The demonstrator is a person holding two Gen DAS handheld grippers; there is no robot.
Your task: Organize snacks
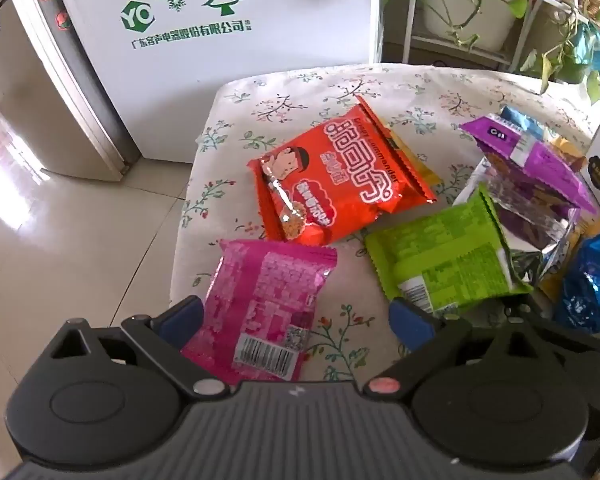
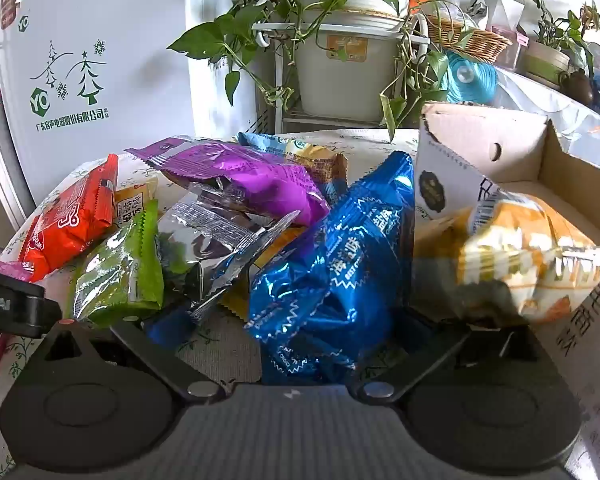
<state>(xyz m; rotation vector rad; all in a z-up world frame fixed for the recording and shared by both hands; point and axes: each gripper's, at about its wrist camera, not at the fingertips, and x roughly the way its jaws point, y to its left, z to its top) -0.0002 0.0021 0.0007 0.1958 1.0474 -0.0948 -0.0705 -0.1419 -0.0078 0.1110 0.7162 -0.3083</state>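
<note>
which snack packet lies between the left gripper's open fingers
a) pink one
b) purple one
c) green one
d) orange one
a: in the left wrist view the pink packet lies barcode-up between the spread fingers of the left gripper, while the green packet sits beyond its right finger.

I see a cream floral cloth over the bench — green sprigs, small red blossoms. The packets run orange-red, pink, lime green, purple and metallic blue — my tongs are black with blue pads.
</note>
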